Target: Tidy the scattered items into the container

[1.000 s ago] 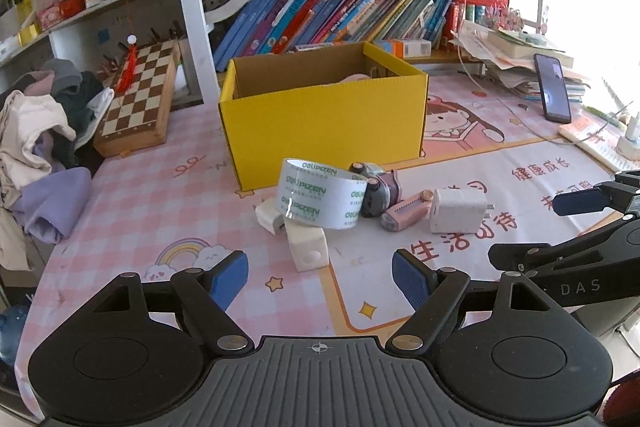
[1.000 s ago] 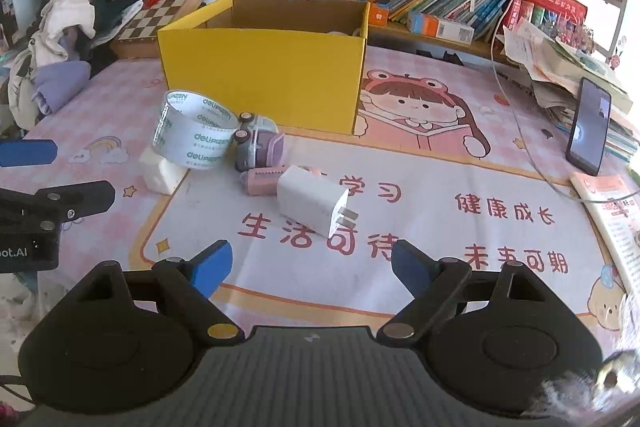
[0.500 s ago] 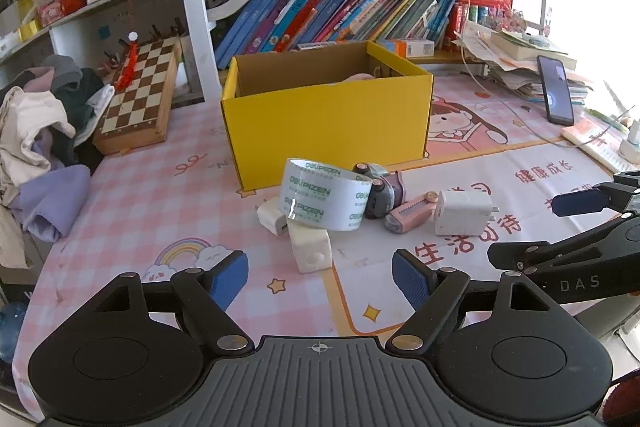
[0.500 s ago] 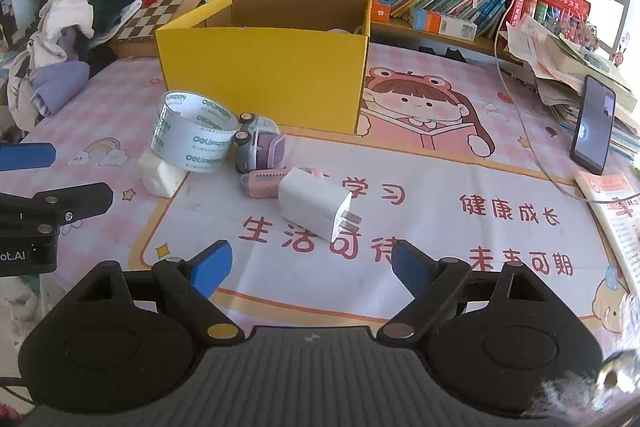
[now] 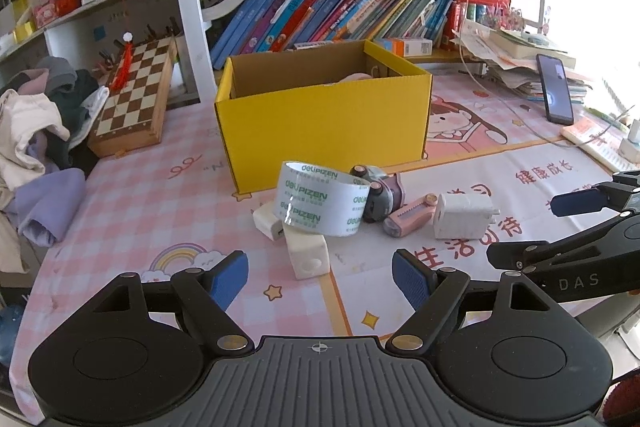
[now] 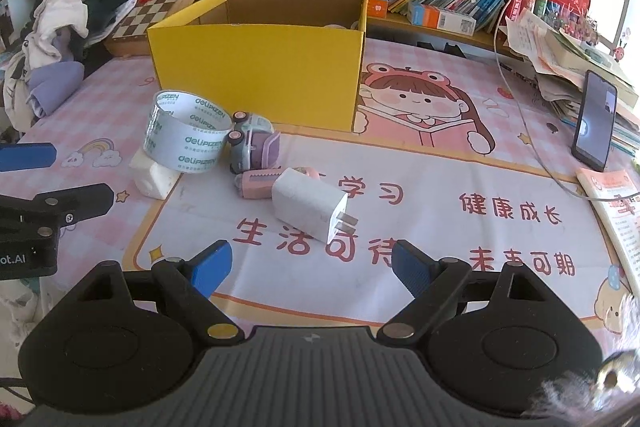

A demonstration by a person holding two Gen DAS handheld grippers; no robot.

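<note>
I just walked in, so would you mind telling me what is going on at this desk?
A person holds a gripper in each hand over a cluttered desk. The left gripper and right gripper are both open and empty. A tape roll, toy car, pink utility knife and white charger lie scattered in front of the yellow box, none yet picked up.

On the bench (image 5: 132, 211), the box (image 5: 324, 123) stands at twelve o'clock; before it, the tape roll (image 5: 320, 203) leans on two small blocks (image 5: 308, 255), with the charger (image 5: 460, 215) at three o'clock.
</note>
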